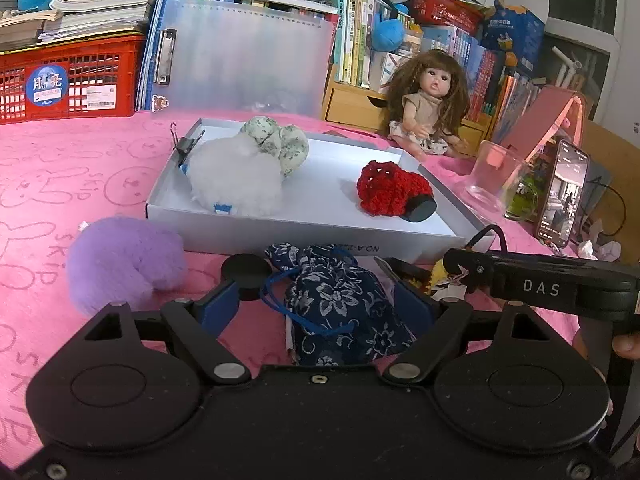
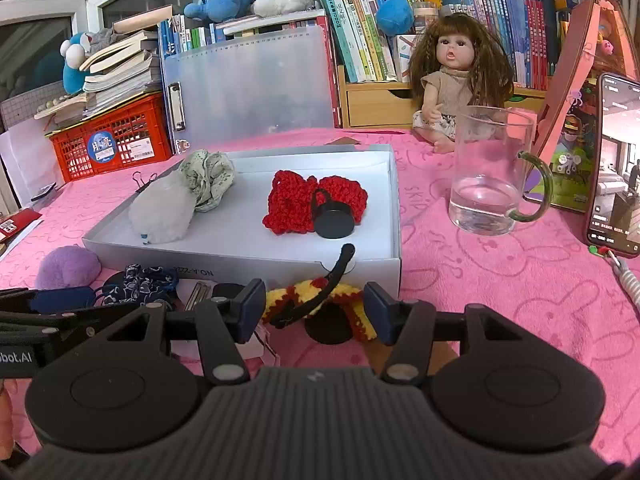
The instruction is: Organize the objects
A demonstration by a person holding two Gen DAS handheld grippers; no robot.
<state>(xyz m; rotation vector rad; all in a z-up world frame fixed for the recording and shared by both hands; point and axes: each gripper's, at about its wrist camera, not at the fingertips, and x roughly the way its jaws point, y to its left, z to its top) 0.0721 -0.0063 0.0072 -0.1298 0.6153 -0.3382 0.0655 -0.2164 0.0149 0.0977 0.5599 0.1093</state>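
A white shallow box point(image 1: 304, 226) point(image 2: 248, 254) on the pink cloth holds a white fluffy pompom point(image 1: 236, 180) point(image 2: 162, 214), a green floral scrunchie point(image 1: 278, 142) point(image 2: 208, 176) and a red crochet piece point(image 1: 394, 192) point(image 2: 312, 202). My left gripper point(image 1: 320, 304) is open around a blue floral pouch point(image 1: 340, 304) point(image 2: 148, 282) in front of the box. My right gripper point(image 2: 314, 310) is open around a yellow and red crochet piece point(image 2: 320, 300) with a black disc. A purple pompom point(image 1: 124, 264) point(image 2: 68, 266) lies left of the pouch.
A doll point(image 1: 430, 100) point(image 2: 460, 72) sits behind the box. A glass mug point(image 2: 490, 172) point(image 1: 494, 176) with water and a propped phone point(image 2: 616, 164) point(image 1: 562, 194) stand to the right. A red crate point(image 1: 68, 80), a plastic folder point(image 1: 244, 56) and books line the back.
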